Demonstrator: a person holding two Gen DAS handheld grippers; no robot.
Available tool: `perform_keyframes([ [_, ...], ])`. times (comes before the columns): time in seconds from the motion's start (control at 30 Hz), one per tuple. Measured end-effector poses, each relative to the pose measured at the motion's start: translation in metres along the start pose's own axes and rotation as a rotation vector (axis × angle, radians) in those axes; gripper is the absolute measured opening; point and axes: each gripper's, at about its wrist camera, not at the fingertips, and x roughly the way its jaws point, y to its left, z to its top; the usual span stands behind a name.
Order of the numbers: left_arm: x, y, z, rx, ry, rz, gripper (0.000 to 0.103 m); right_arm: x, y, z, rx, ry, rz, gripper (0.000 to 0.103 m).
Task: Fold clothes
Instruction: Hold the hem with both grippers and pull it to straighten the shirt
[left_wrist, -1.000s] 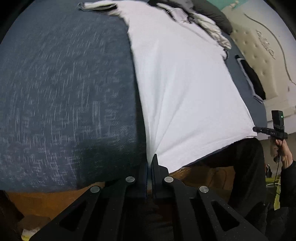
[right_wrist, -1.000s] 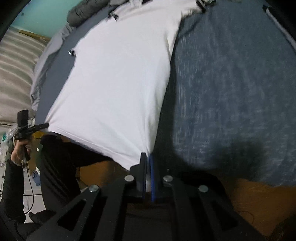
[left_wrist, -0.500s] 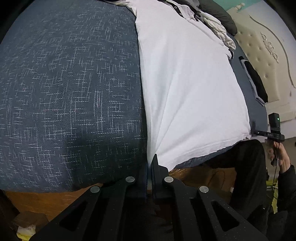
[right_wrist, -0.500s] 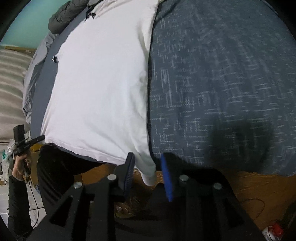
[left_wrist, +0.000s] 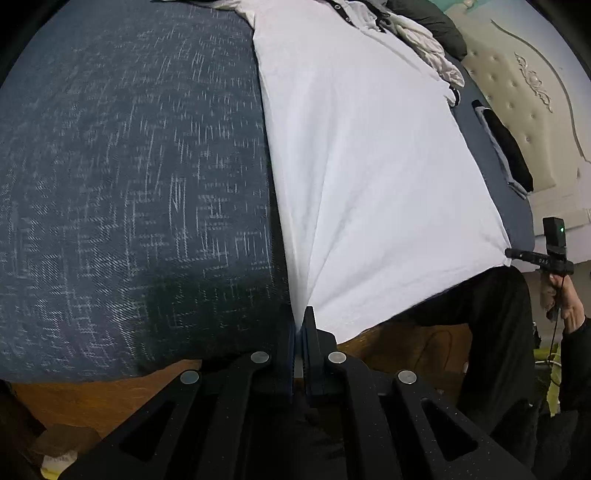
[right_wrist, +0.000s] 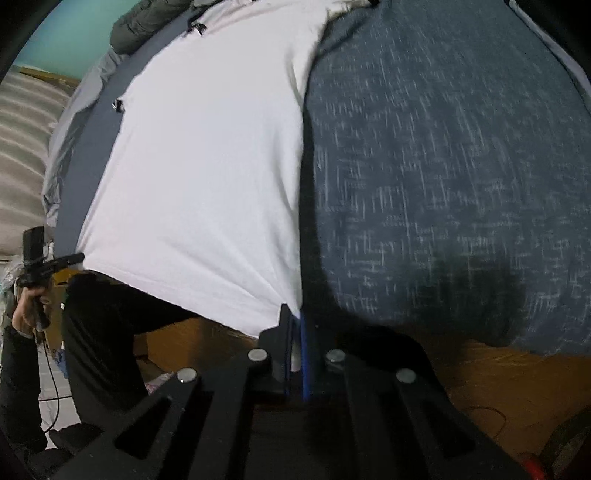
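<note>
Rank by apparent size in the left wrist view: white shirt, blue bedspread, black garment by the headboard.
1. blue bedspread and white shirt: nearly alike, unsure.
2. black garment: smallest, though farther away.

— What is each hand-held gripper built like?

— The left hand-held gripper is matte black with a fine speckle, two flat fingers on slotted arms, four round silver screw heads across the lower middle of its view. The right hand-held gripper is the same, with blue pads lining its fingers.

— And the person?

— Black trousers and a black sleeve at the lower left of the right view. At the right edge of the left view, a small black box shows a green light, with a thin black cable hanging under it.
</note>
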Motion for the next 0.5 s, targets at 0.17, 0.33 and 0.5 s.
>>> perform_keyframes([
  [0.17, 0.008, 0.010, 0.000, -0.030, 0.007, -0.003, 0.003, 0.014, -0.003, -0.002, 0.011, 0.022, 0.013, 0.003],
  [0.33, 0.004, 0.012, -0.003, -0.029, -0.001, -0.012, 0.003, 0.011, -0.005, 0.001, 0.018, 0.013, 0.042, 0.003],
  [0.5, -0.006, 0.014, 0.001, -0.033, -0.025, -0.029, 0.003, 0.001, 0.000, 0.003, 0.024, -0.019, 0.088, 0.003],
])
